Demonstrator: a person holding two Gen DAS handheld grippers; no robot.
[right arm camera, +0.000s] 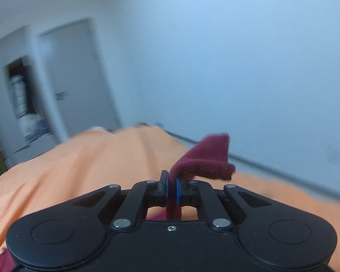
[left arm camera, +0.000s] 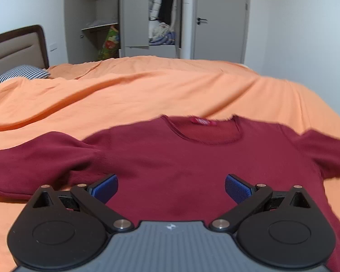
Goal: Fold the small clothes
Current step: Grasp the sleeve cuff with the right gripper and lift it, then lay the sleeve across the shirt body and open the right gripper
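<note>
Orange bedspread, open wardrobe behind; left gripper spread; right gripper pinching probably shirt sleeve.

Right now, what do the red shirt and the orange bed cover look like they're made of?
Red shirt: probably a soft matte knit; fine ribbing shows on the piece pinched in the right gripper. Orange bed cover: seemingly thin matte woven cloth, lying in shallow wrinkles.
</note>
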